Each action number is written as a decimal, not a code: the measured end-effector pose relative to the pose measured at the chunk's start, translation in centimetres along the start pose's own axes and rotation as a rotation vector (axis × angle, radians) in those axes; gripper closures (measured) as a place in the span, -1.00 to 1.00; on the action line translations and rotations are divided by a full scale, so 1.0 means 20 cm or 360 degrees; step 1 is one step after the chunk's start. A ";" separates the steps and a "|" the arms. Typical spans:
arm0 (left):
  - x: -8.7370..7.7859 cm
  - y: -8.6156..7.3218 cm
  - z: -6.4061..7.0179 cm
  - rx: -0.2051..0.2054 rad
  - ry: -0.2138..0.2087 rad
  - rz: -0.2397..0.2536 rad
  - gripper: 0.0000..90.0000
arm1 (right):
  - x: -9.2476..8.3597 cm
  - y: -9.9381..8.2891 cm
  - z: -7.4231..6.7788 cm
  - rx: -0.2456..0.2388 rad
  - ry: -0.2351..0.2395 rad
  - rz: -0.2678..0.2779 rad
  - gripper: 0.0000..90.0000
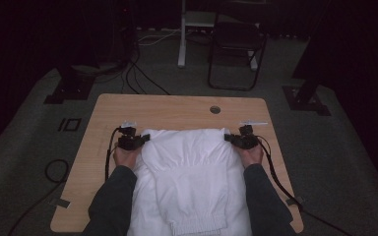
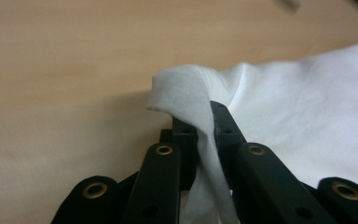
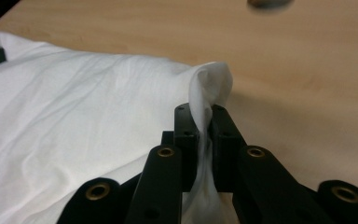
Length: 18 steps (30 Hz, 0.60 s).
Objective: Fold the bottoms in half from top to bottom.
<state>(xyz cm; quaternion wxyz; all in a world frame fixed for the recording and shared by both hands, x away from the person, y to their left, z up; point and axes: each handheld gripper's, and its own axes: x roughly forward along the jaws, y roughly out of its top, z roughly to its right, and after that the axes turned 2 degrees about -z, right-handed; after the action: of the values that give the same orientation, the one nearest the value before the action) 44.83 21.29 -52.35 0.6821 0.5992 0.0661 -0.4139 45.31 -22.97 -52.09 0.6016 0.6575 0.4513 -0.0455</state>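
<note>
A white garment (image 1: 187,172) lies spread on the wooden table (image 1: 177,109), with an elastic waistband at its near end. My left gripper (image 1: 146,138) is shut on the garment's far left corner. The pinched fold (image 2: 182,88) rises between the black jaws of the left gripper (image 2: 200,122). My right gripper (image 1: 228,138) is shut on the far right corner, where a white cloth peak (image 3: 212,81) pokes up between its jaws, and the right gripper (image 3: 200,123) sits low over the tabletop. Both corners are lifted slightly off the wood.
A round cable hole (image 1: 215,109) sits near the table's far edge. Black cables (image 1: 275,172) trail from both grippers across the table. Beyond the table stand a dark chair (image 1: 236,44) and stand bases (image 1: 69,88) on grey carpet.
</note>
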 end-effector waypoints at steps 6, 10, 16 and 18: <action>-0.15 0.21 0.08 0.0077 -0.0055 0.0229 0.86 | -0.14 0.11 -0.01 -0.0026 0.0001 0.0253 0.86; -0.19 0.22 0.11 0.0096 -0.0088 0.0260 0.86 | -0.20 0.14 -0.01 -0.0079 0.0042 0.0320 0.86; -0.27 0.12 0.12 0.0147 -0.0157 0.0248 0.86 | -0.31 0.04 -0.03 -0.0126 0.0205 0.0360 0.85; -0.32 0.08 0.13 0.0152 -0.0194 0.0267 0.86 | -0.36 -0.01 -0.05 -0.0162 0.0243 0.0373 0.85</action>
<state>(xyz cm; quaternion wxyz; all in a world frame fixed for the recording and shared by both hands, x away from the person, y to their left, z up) 40.75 22.06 -46.66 0.6878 0.6081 -0.0457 -0.3937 40.46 -25.98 -47.66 0.5992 0.6759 0.4178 0.0979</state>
